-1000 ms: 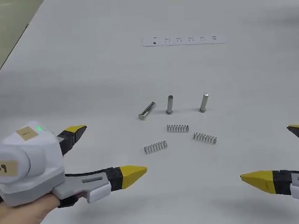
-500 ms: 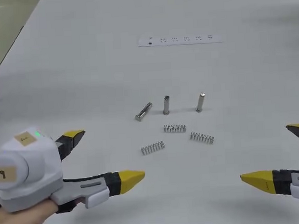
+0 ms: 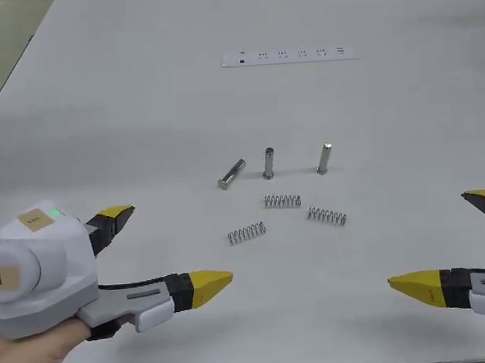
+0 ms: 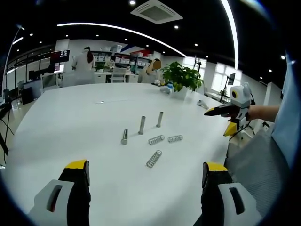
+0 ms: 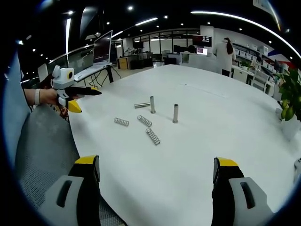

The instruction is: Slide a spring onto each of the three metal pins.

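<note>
Three metal pins sit mid-table: one lies on its side [image 3: 231, 173], two stand upright [image 3: 268, 163] [image 3: 324, 158]. Three loose springs lie in front of them [image 3: 246, 233] [image 3: 282, 201] [image 3: 327, 217]. In the left gripper view the lying pin [image 4: 124, 136], the upright pins [image 4: 142, 125] [image 4: 160, 119] and the springs [image 4: 154, 158] are ahead of the jaws. My left gripper [image 3: 168, 248] is open at lower left, well short of the springs. My right gripper [image 3: 452, 239] is open at lower right, nothing between its jaws. The right gripper view shows the pins [image 5: 175, 113] and springs [image 5: 152, 136] far ahead.
A white power strip [image 3: 290, 56] lies flat at the back of the white table [image 3: 139, 114]. The table's left edge [image 3: 21, 63] runs diagonally at upper left. In the gripper views an office with desks, a potted plant [image 4: 182, 77] and people lies beyond the table.
The head camera tilted slightly, so pins and springs sit a little higher in the picture. Both grippers stay open and nearly where they were.
</note>
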A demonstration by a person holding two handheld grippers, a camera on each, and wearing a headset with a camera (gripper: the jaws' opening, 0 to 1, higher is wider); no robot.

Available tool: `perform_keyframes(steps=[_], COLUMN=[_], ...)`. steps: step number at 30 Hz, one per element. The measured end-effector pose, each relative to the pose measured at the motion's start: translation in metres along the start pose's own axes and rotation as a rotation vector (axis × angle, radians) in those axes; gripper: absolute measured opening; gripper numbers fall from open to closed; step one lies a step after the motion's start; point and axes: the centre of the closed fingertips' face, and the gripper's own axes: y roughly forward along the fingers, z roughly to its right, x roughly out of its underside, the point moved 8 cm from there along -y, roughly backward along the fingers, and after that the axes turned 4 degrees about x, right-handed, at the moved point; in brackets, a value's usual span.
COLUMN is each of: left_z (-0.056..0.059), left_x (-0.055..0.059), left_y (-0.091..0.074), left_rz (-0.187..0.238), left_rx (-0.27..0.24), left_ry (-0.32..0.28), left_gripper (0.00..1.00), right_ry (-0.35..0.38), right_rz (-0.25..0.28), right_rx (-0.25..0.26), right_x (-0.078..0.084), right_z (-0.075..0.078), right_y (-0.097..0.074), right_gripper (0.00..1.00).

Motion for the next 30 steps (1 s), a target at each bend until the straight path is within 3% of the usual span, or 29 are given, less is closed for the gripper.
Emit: perform_keyframes(steps=[16,30], left_z=[-0.002,-0.009], left_x=[-0.002,-0.003], left_y=[0.004,0.019], left_rz=[-0.029,-0.053], left_rx=[0.013,0.040], left_ry=[0.036,0.046], left_gripper=[0.98,0.98], right_ry=[-0.035,-0.022], right_rz=[-0.001,0.003], right_rx=[-0.026,-0.027], right_x=[-0.008,-0.002], right_z=[0.004,0.023], right_y=[0.011,0.012], right_gripper=[1.00,1.00])
